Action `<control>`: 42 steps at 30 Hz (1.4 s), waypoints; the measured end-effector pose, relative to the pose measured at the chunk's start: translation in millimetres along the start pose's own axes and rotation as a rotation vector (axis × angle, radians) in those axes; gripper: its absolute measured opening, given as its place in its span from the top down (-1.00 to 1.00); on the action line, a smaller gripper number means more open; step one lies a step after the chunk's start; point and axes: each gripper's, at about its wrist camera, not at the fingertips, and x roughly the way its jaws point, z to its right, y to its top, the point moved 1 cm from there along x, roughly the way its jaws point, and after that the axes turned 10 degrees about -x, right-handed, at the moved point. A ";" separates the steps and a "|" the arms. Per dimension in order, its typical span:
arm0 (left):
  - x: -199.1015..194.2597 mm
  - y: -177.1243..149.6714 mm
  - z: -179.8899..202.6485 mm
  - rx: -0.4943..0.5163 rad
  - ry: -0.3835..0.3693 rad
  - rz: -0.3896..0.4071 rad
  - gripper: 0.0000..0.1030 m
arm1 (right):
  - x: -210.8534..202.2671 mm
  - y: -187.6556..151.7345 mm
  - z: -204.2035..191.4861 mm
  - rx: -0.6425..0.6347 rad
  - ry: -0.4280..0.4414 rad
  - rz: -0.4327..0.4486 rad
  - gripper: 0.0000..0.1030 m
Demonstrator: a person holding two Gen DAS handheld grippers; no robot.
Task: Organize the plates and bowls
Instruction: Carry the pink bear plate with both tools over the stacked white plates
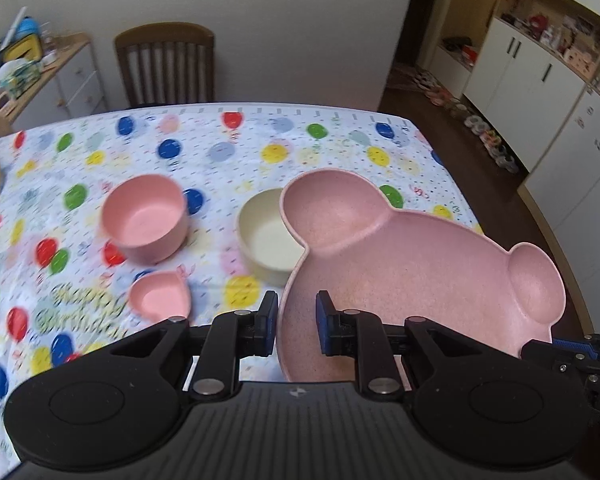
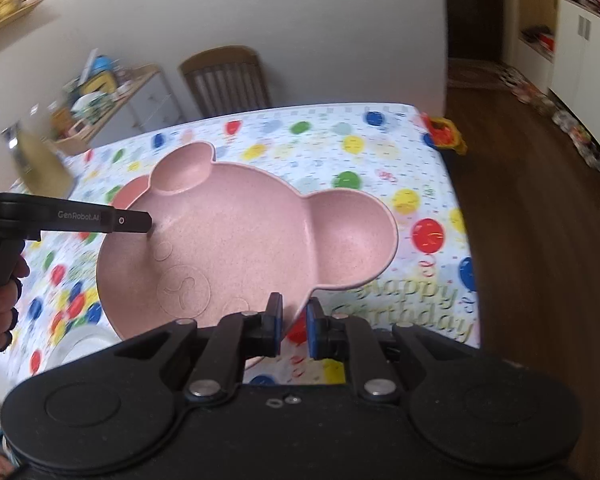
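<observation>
Plate [image 1: 420,276] bear-shaped, pink, held above table [image 1: 220,152] | left gripper [image 1: 297,324] and right gripper [image 2: 291,326] each part-closed straddling rim, contact unclear | risk: thin-rim slip onto cream bowl [image 1: 264,240]

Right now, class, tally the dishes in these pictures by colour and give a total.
Pink: 3 (bear-shaped plate, round bowl, small dish)
Cream: 1 (bowl)
Total: 4

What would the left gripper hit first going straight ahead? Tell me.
The left gripper already straddles the pink bear-shaped plate rim; further on, probably the cream bowl, though depth is unclear.
</observation>
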 end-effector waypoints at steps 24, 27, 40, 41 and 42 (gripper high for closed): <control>-39.8 -86.8 -178.3 -0.265 0.158 -0.038 0.62 | 54.1 -15.5 -159.6 -0.241 0.205 -0.102 0.79; -32.7 -93.8 -188.2 -0.272 0.161 -0.051 0.62 | 65.8 -19.4 -169.0 -0.251 0.203 -0.116 0.79; -11.1 -109.6 -210.7 -0.293 0.144 -0.083 0.62 | 98.1 -28.7 -184.6 -0.263 0.191 -0.154 0.79; -9.9 -111.1 -211.8 -0.296 0.143 -0.087 0.62 | 99.4 -29.6 -185.1 -0.265 0.190 -0.156 0.79; -8.5 -112.9 -212.8 -0.299 0.142 -0.090 0.62 | 100.8 -30.9 -185.9 -0.268 0.188 -0.157 0.79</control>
